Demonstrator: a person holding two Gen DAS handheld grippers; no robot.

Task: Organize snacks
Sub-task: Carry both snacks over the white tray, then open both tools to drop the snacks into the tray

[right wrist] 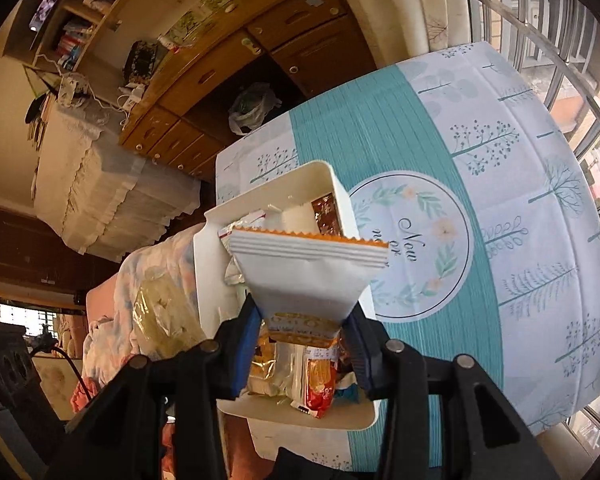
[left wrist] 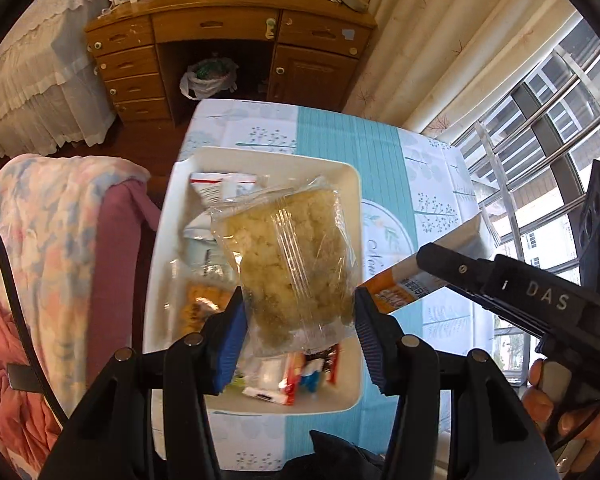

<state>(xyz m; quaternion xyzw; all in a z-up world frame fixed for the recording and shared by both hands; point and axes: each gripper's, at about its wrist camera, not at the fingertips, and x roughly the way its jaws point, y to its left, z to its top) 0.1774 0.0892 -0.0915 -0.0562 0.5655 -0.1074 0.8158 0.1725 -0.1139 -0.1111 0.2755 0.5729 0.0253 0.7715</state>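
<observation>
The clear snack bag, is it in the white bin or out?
Out: left gripper holds the clear snack bag above the white bin.

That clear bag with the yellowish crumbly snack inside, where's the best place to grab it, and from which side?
Grip the clear bag at its near end, across its width, coming from above, much as the left hand-held gripper does now. The pads meet the two side edges there, and the rest hangs free above the white bin, so nothing else gets caught.

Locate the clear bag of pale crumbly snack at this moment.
In the left wrist view the clear bag hangs centre frame, pinched in the left gripper above the white bin of snacks.
</observation>
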